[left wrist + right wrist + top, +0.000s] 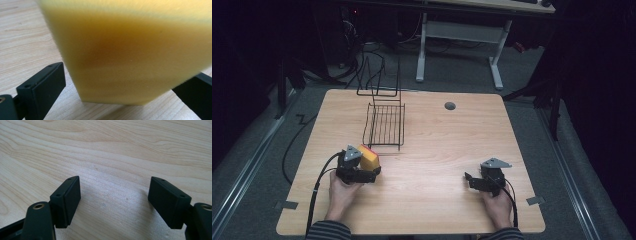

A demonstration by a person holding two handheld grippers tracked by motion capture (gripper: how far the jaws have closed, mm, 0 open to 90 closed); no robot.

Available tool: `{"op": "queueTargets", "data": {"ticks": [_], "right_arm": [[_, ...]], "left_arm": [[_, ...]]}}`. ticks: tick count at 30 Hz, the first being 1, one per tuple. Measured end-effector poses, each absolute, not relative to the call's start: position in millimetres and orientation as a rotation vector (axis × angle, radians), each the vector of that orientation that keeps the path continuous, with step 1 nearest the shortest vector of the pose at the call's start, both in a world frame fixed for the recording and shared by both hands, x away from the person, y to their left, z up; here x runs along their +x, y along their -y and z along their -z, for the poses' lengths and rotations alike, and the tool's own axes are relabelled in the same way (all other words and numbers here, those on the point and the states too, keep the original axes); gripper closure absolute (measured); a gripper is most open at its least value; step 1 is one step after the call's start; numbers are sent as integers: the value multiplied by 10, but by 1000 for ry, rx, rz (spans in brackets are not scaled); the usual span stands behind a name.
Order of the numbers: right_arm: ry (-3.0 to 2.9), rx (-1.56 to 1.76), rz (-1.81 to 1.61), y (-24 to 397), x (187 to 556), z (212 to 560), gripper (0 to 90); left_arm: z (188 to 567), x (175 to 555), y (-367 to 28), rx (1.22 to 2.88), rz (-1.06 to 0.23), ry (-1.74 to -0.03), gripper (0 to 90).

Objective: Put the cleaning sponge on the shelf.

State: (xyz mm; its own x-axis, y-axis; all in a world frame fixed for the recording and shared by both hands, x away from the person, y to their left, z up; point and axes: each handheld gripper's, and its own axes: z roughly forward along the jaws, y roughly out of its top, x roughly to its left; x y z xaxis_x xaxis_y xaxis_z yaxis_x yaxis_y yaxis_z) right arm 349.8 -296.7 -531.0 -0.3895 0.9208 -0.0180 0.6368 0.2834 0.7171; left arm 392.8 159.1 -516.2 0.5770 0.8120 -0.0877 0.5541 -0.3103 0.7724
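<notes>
A yellow sponge [370,161] with a red-orange face stands on edge on the wooden table [437,145], left of the middle. My left gripper [373,171] has its jaws on either side of it. In the left gripper view the sponge [135,55] rests on the tabletop between the two black pads [42,85]. They stand close to its sides and I see no dent in the foam. My right gripper [468,179] lies low over the table at the front right. Its jaws stand wide apart [113,187] with bare wood between them.
A black wire rack [384,122] stands on the table behind the sponge, with upright wire loops at its far end. A grey grommet [450,106] sits near the back edge. A white-legged desk [462,35] is on the floor beyond.
</notes>
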Motion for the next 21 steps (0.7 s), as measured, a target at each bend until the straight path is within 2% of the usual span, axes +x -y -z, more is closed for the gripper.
{"op": "queueTargets", "data": {"ticks": [13,21], "right_arm": [[-2127,1395,-884,2968,3499,5310,264],[-2127,1397,-884,2967,3498,5310,264]], "left_arm": [[5192,3950,-1569,1999,-432,-1093,69],[5187,3937,-1559,2003,-439,-1069,151]]}}
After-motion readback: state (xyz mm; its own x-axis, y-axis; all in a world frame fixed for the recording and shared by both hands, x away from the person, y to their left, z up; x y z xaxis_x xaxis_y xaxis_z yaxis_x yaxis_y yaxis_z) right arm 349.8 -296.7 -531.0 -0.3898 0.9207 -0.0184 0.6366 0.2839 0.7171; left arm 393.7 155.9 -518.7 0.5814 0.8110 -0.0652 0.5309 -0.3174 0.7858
